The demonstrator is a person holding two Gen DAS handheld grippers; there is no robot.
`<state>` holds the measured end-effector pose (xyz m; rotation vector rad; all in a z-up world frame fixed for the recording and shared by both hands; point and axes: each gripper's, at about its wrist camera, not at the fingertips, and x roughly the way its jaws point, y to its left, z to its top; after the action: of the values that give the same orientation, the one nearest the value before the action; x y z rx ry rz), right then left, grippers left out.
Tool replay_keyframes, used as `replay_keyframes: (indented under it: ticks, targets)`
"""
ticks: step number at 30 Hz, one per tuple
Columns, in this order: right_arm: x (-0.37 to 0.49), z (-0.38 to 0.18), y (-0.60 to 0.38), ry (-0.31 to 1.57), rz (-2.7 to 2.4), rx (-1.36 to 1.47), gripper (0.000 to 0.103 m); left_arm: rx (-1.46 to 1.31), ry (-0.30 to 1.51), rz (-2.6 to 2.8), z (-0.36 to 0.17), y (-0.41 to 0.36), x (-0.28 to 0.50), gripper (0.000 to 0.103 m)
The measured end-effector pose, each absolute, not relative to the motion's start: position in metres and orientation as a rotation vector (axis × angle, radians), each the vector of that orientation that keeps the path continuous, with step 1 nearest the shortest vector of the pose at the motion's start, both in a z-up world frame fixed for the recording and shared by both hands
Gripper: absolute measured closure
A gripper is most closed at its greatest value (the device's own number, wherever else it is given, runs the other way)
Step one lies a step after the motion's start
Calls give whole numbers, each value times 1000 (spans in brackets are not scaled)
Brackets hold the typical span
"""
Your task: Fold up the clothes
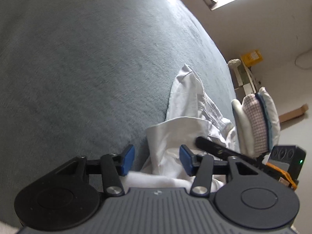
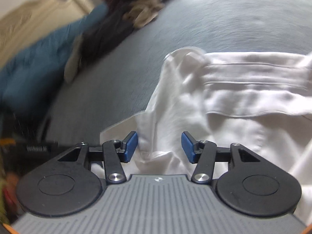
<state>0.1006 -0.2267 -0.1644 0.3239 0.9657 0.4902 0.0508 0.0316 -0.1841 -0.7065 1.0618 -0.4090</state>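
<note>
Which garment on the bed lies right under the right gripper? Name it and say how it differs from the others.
The white shirt, spread beneath the right gripper. The blue garment and the dark clothes lie piled further off, at the bed's far side.

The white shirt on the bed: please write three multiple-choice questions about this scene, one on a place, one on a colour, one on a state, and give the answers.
1. Where does the white shirt lie?
A. on the grey-blue bedcover
B. on a wooden floor
C. inside a basket

2. What colour are the pads on the fingers of the right gripper?
A. red
B. blue
C. yellow

3. How do the jaws of the left gripper stand?
A. pressed shut on a sock
B. shut with nothing between them
C. apart, over white cloth

Answers:
1 A, the shirt spreads over the grey-blue cover in both wrist views.
2 B, both pads show blue against the black linkage.
3 C, a clear gap shows between the two pads, with shirt cloth behind the gap.
</note>
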Motion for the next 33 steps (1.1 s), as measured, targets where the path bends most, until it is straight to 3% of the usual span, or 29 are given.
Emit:
replay_keyframes:
  ticks: [3, 5, 7, 14, 15, 17, 27, 33]
  targets:
    - [101, -171, -211, 977, 485, 268, 57, -655, 1031, -424, -181, 23, 53, 70]
    - [99, -168, -217, 967, 500, 336, 57, -631, 1022, -433, -180, 20, 52, 87]
    - [94, -164, -222, 937, 516, 385, 56, -610, 1004, -442, -179, 17, 50, 92]
    - [83, -166, -218, 913, 540, 285, 55, -624, 925, -522, -170, 18, 39, 96]
    - [84, -170, -214, 927, 538, 272, 60, -630, 912, -536, -168, 18, 37, 96]
    - [86, -174, -210, 943, 531, 268, 98, -645, 890, -567, -164, 18, 36, 98]
    - [40, -126, -265, 812, 446, 574, 99, -845, 897, -788, -164, 8, 65, 98]
    - [61, -156, -283, 888, 330, 621, 99, -828, 1017, -757, -199, -7, 107, 99]
